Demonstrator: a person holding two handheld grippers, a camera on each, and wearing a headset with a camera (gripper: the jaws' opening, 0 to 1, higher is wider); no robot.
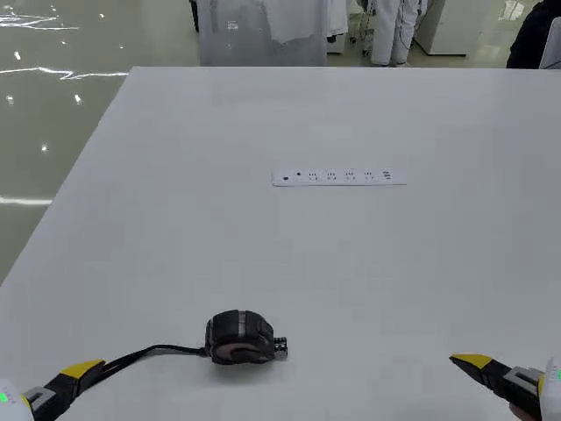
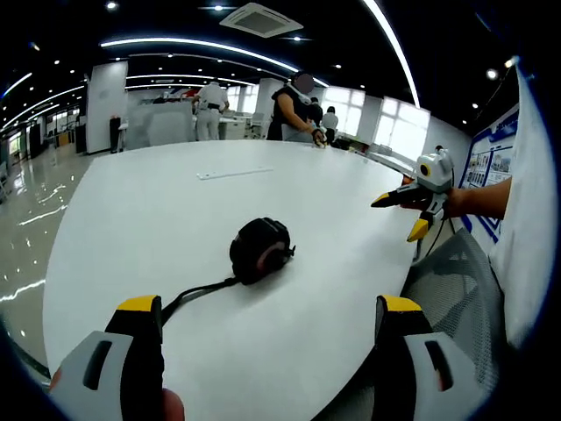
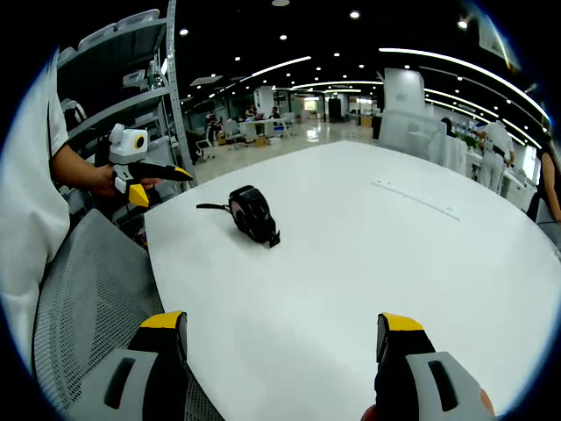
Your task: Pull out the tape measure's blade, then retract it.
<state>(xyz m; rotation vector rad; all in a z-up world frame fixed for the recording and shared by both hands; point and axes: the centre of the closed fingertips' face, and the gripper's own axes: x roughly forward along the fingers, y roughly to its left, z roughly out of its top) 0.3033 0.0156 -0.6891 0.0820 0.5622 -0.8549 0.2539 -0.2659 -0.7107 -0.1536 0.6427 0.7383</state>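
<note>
Two claws, both spread wide and pinching nothing: left claw [image 2: 270, 307] sits at the lower left of the head view, right claw [image 3: 282, 321] at the lower right. Black tape measure [image 1: 241, 338] lies on the white table [image 1: 351, 263] between them, nearer the left one, strap [image 1: 149, 353] trailing toward lower left.

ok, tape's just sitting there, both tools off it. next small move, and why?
Probably bring the left tool forward to clamp the tape measure: it lies untouched on the table, strap trailing toward that tool, both tools open and clear of it. Its hook end faces the right tool, which could pull the blade next.
</note>
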